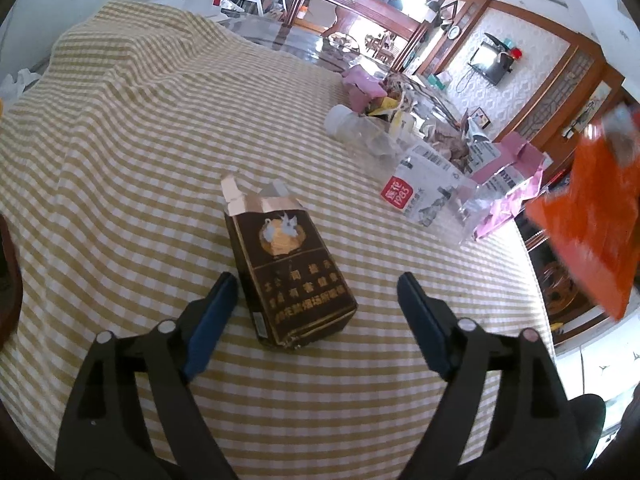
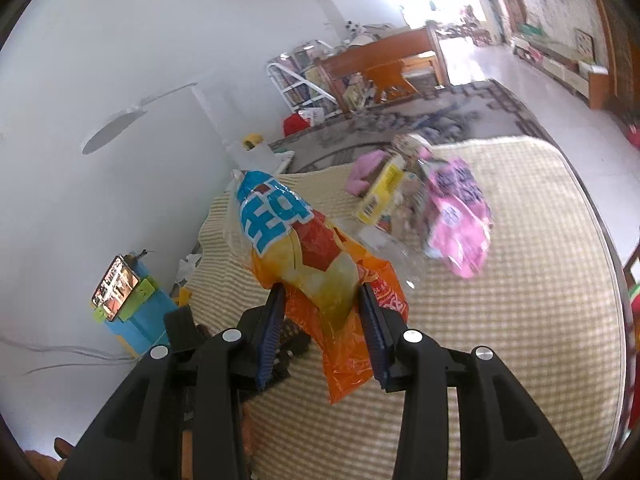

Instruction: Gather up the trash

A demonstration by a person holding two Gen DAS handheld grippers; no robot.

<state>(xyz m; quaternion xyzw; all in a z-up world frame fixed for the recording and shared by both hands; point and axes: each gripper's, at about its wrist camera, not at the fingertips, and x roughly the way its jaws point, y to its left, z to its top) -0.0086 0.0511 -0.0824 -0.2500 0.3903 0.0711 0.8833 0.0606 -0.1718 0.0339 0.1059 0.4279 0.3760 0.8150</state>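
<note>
A dark brown cigarette box (image 1: 288, 272) with a torn-open top lies on the checked tablecloth (image 1: 140, 140). My left gripper (image 1: 316, 280) is open, one finger on each side of the box; the left pad sits close to it and the right pad stands well apart. My right gripper (image 2: 322, 289) is shut on a crinkled orange and yellow snack bag (image 2: 304, 248) with a blue label, held above the cloth. In the left wrist view that orange bag (image 1: 592, 220) shows blurred at the right edge. A heap of trash (image 1: 400, 132) lies farther back on the table.
The heap holds a pink bag (image 2: 460, 216), a yellow carton (image 2: 380, 196), a clear plastic bottle (image 1: 352, 124) and a white printed packet (image 1: 424, 196). A phone on a blue stand (image 2: 116, 288) stands left of the table. The table's edge (image 2: 600, 240) curves along the right.
</note>
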